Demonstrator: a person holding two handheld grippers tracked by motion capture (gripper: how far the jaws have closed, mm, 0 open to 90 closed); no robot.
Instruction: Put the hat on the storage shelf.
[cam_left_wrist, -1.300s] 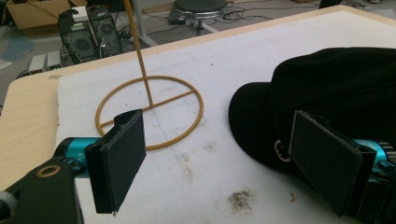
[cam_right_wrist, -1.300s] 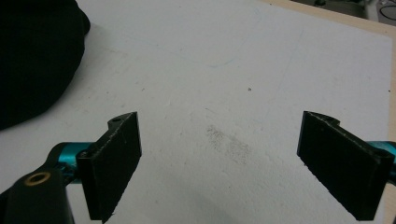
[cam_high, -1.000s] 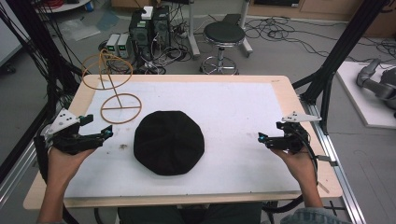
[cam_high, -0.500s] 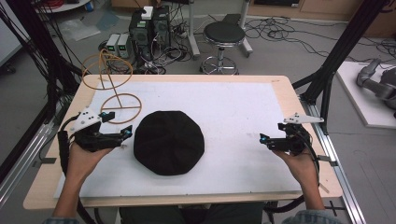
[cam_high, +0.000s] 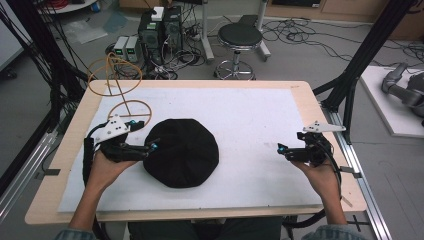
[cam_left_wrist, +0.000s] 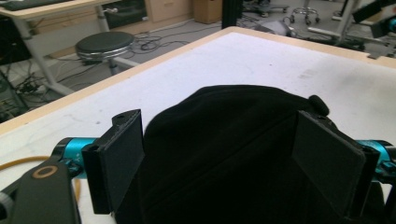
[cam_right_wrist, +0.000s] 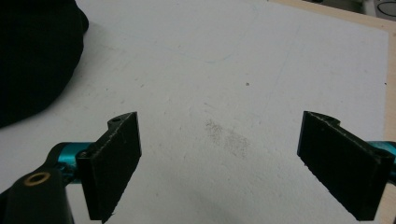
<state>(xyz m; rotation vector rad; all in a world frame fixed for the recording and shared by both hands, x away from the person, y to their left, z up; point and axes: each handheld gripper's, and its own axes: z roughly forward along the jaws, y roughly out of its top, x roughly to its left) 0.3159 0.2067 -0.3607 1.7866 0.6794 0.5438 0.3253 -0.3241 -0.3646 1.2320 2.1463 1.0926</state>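
A round black cloth hat (cam_high: 181, 151) lies flat on the white mat (cam_high: 250, 115), left of centre. My left gripper (cam_high: 152, 146) is at the hat's left edge and stands open. In the left gripper view its two jaws straddle the near rim of the hat (cam_left_wrist: 233, 121), one pad (cam_left_wrist: 119, 163) on each side, with the cloth between them and not pinched. My right gripper (cam_high: 282, 150) hovers over bare mat at the right side, open with nothing between its fingers (cam_right_wrist: 116, 158). The hat (cam_right_wrist: 32, 56) lies far off at the upper left of the right gripper view.
A tan wire stand (cam_high: 129, 112) with a ring base and an upper hoop stands at the table's back left, just behind the left gripper. The wooden table edge (cam_high: 320, 115) runs beside the right gripper. A stool (cam_high: 240, 37) and cables are on the floor beyond.
My left gripper has moved right and slightly away from me, from the table's left side up to the hat's rim. The right gripper has barely moved.
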